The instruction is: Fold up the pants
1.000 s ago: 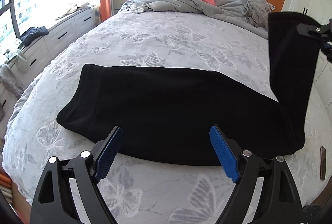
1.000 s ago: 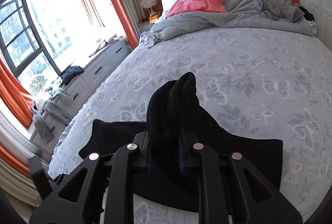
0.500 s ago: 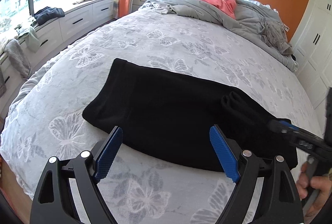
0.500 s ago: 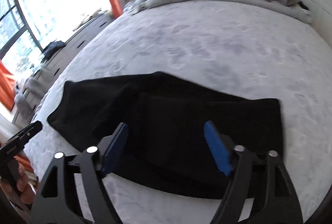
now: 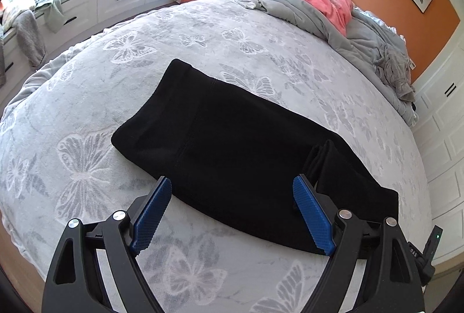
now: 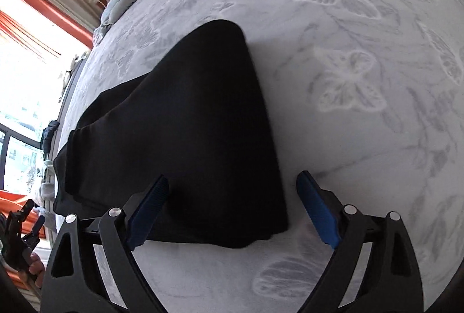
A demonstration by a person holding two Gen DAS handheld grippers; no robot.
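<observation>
The pants (image 5: 240,145) under my tools are a soft, matt black cloth, dense like fleece, with a faint stitched seam across them. They lie near the foot edge of the bed, on a bedspread (image 5: 203,32) of pale grey plush, velvety, with butterflies worked in a lighter, slightly shiny pile. My left gripper (image 5: 232,211) is matt black plastic with small bright metal pins, and its pads (image 5: 150,217) are blue rubber with a fine cross-hatched grain. My right gripper (image 6: 232,211) is built the same. Toward the head edge a crumpled grey quilt (image 5: 327,20) looks smooth, and a coral cloth (image 5: 319,0) lies on it.
</observation>
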